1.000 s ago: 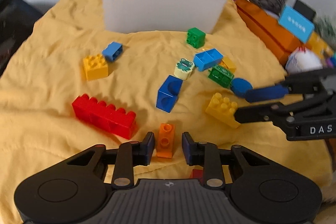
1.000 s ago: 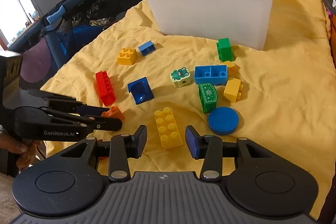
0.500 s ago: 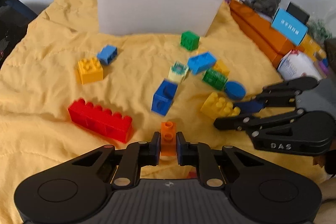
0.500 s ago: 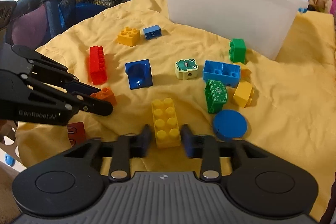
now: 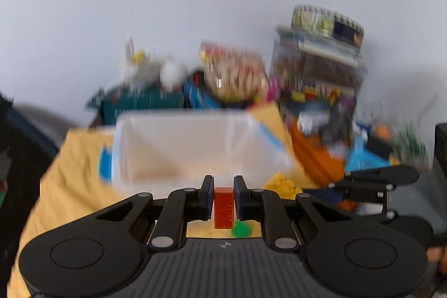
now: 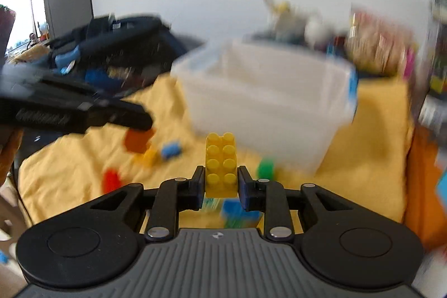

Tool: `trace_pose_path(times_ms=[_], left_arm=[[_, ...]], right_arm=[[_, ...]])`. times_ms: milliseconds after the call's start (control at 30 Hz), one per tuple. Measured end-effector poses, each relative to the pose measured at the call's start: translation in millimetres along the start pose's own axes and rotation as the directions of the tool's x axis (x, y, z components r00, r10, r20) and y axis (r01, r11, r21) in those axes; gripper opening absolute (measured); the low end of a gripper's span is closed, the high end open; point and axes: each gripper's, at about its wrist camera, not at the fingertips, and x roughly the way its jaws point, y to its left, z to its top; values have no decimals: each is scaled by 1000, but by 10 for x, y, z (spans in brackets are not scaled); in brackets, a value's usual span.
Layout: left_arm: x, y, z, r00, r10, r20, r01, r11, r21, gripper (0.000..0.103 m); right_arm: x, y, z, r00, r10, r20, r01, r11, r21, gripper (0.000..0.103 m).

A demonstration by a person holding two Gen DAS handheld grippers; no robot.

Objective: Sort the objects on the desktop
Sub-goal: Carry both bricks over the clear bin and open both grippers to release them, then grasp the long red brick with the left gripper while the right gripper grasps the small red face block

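- Blocks in transit: the left gripper (image 5: 223,201) is closed on a small orange brick (image 5: 223,207), and the right gripper (image 6: 220,187) is closed on a long yellow brick (image 6: 220,164). Each is pinched between the pads with no visible gap.
- Both bricks are lifted off the yellow cloth (image 6: 83,158) and sit in front of the translucent white bin (image 6: 268,102), below its rim in both wrist views.
- The step in hand appears to be carrying both bricks to the bin. Both views are blurred, so finer detail cannot be confirmed.
- Raise each gripper until its brick clears the near wall before moving forward; a brick that strikes the rim may twist out of the pads.
- The yellow brick projects well beyond the fingertips. Keep it level and avoid sudden swings.
- Keep the two grippers apart above the opening, or release one after the other, so that they do not collide.
- Open the jaws only when each brick is fully over the bin interior.
- Other bricks, including a green block (image 6: 265,169) near the bin base, remain on the cloth.
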Motion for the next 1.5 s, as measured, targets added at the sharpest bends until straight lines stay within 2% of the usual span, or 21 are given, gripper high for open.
trace_pose_path(times_ms=[133,267,367,467,567,600,633,667,733,800,833,967,1100,1167,1200,1267,1367,1400,1467,1500], left_arm=[[119,5,395,995,15,95,-19,999,42,18],[340,3,733,989,30,142,-40,997,68,18],[508,51,884,989,28,143,-36,998,55,18],[819,179,909,994,53,92,-54,998,12,18],[1084,332,780,998,57,-15,-57,997,-41,18],[1105,365,732,998,53,-29,-55,997,-54,19],[1123,381,690,998,49,-41,-52,997,-57,23],[1146,397,647,997,42,-70,-46,997,-54,34],[1177,431,549,992,50,-120,-57,997,-56,44],[1148,452,461,988,54,-144,-62,997,-53,46],[1105,449,424,987,59,-152,-66,997,-46,51],[743,446,243,988,101,-114,-104,994,-22,69],[357,464,-31,985,145,-96,-146,989,-1,70],[164,477,-248,982,161,-95,-161,987,9,73],[99,492,-346,980,163,-110,-165,986,-7,74],[-12,547,-593,978,123,-168,-135,989,-61,74],[-98,633,-1002,958,66,-278,-122,974,-190,74],[-116,644,-1138,947,49,-317,-128,964,-234,74],[-142,651,-1367,919,-32,-393,-93,951,-294,74],[-175,633,-1456,916,-37,-400,-93,949,-301,74]], right_arm=[[49,-131,401,994,-39,99,41,999,-19,27],[177,-369,767,980,-78,183,78,997,8,27],[279,-557,1046,970,-106,220,96,994,57,27],[390,-704,1230,963,-145,226,129,988,85,27],[639,-814,1287,972,-169,166,149,981,127,27],[730,-824,1260,977,-164,136,147,981,129,27],[817,-832,1225,983,-154,100,140,981,137,27],[869,-843,1184,987,-142,80,129,981,147,27],[906,-823,1072,989,-132,60,122,982,141,27],[1001,-820,1002,992,-127,6,125,984,128,30],[1047,-820,972,994,-110,-26,113,984,136,30],[935,-741,864,995,-103,-11,104,987,124,33],[624,-638,732,994,-96,60,88,988,125,51],[448,-568,638,991,-97,91,87,989,116,56],[350,-538,573,990,-100,102,87,989,121,59],[205,-497,425,989,-103,108,87,985,150,60],[74,-396,130,993,-91,73,77,981,179,65],[63,-357,22,996,-77,49,66,980,187,65],[93,-299,-170,999,-34,-11,36,976,215,66],[110,-253,-269,999,-8,-50,19,975,222,65]])
